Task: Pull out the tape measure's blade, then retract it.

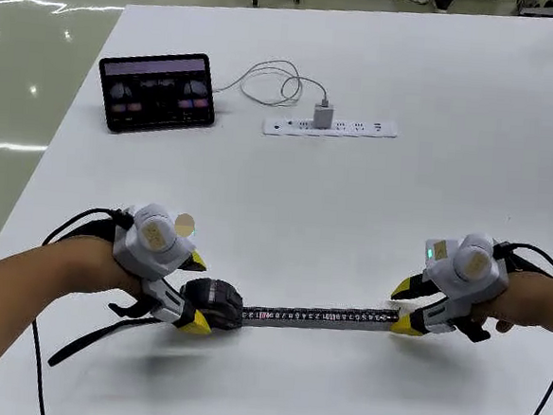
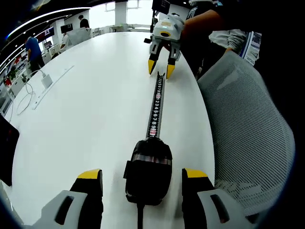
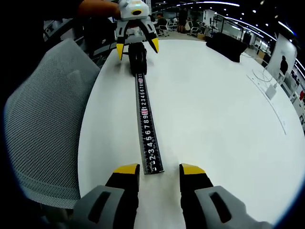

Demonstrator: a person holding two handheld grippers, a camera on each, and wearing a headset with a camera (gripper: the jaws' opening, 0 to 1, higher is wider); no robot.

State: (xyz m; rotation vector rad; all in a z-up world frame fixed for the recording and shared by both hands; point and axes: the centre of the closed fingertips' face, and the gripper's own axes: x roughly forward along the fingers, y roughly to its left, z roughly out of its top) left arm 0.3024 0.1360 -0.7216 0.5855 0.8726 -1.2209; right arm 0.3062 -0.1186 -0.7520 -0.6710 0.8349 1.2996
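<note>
The black tape measure case [image 1: 215, 304] lies on the white table [image 1: 353, 203] between the jaws of my left gripper [image 1: 196, 292], which stands open around it. In the left gripper view the case [image 2: 148, 169] sits in the gap with space on both sides. The blade [image 1: 321, 316] is pulled out and lies flat on the table, running right to my right gripper [image 1: 402, 306]. That gripper [image 3: 158, 169] is open, and the blade's end [image 3: 153, 167] rests between its yellow fingertips [image 3: 127, 170] without being pinched.
A tablet [image 1: 157, 91] stands at the back left. A white power strip [image 1: 330, 127] with a charger and looped cable lies behind the work. The table's near edge runs just below the grippers, with a grey mesh chair [image 2: 248, 129] beyond it.
</note>
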